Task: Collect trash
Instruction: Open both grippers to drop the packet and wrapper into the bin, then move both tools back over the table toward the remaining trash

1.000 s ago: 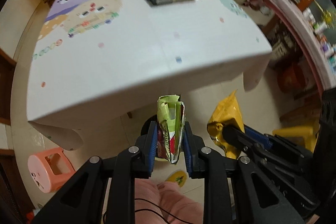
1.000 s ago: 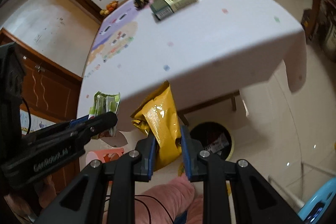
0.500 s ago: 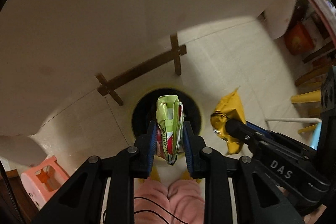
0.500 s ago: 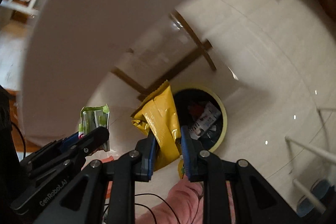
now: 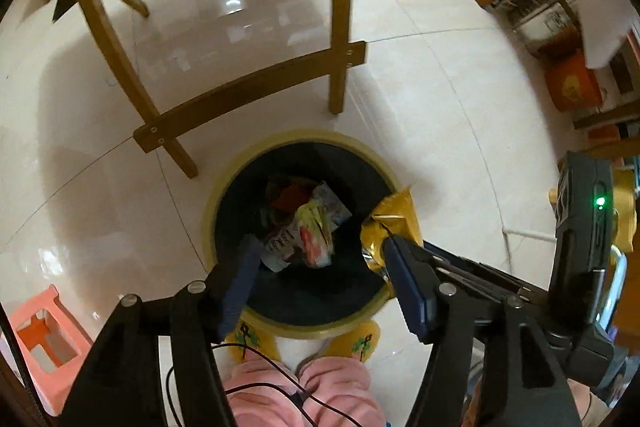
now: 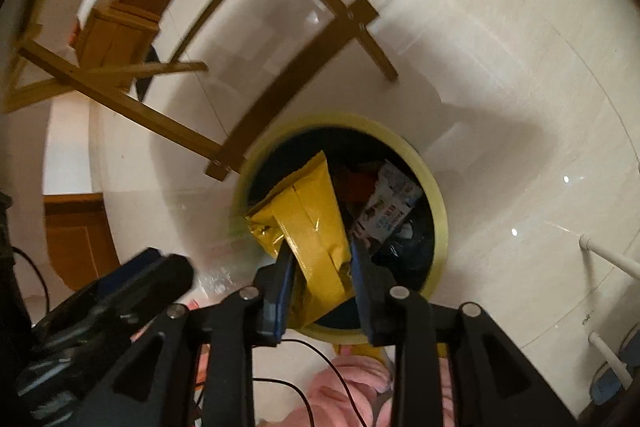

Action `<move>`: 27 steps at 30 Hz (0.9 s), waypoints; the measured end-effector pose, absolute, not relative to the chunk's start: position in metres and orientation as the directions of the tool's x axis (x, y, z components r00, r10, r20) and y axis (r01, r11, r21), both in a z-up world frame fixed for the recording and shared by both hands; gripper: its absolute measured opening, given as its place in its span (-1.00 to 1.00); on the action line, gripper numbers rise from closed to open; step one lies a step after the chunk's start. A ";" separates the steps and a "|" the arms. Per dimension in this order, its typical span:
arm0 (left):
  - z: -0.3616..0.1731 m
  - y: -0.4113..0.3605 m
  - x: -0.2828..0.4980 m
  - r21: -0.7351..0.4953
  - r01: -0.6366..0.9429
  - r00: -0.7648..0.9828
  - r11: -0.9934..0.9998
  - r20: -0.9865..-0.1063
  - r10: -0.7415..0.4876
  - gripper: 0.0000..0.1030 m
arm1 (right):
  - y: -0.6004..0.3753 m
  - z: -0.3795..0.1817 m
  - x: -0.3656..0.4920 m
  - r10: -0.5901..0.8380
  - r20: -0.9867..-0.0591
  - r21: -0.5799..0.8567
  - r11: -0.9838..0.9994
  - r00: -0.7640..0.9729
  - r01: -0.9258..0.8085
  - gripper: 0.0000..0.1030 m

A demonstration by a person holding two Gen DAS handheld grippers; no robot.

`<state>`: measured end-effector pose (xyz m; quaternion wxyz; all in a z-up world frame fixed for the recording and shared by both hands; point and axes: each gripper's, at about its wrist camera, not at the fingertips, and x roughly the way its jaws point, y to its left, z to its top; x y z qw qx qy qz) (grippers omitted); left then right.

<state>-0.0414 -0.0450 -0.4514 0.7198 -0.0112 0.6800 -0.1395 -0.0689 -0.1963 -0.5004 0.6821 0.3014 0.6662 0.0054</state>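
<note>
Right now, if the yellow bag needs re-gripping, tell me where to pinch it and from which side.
Pinch the yellow bag across its flat near end, over the centre seam, coming from above. It points into the bin, broad faces toward the right gripper, whose jaws have just been opening.

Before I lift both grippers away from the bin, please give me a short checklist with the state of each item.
1. Left gripper jaws just opened, nothing between them: ok.
2. Green wrapper inside the trash bin: ok.
3. Right gripper jaws opening; yellow bag fully released: cannot tell.
4. Yellow bag over the bin opening: ok.
5. Yellow bag inside the bin: not ok.
</note>
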 end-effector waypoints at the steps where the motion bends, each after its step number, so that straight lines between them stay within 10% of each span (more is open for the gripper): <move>1: -0.454 -0.044 -0.039 -0.201 0.182 0.032 0.963 -0.977 -0.210 0.23 | -0.195 -0.507 -0.067 0.415 -0.905 0.418 0.819 0.098 0.392 -0.32; 9: -0.472 -0.036 -0.041 -0.146 0.181 0.014 0.973 -0.988 -0.151 0.26 | -0.189 -0.514 -0.062 0.403 -0.911 0.409 0.848 0.092 0.338 0.22; 27: -0.390 -0.036 -0.088 -0.120 0.242 0.008 0.963 -0.992 -0.126 0.26 | -0.184 -0.434 -0.080 0.349 -0.918 0.391 0.872 0.187 0.295 0.31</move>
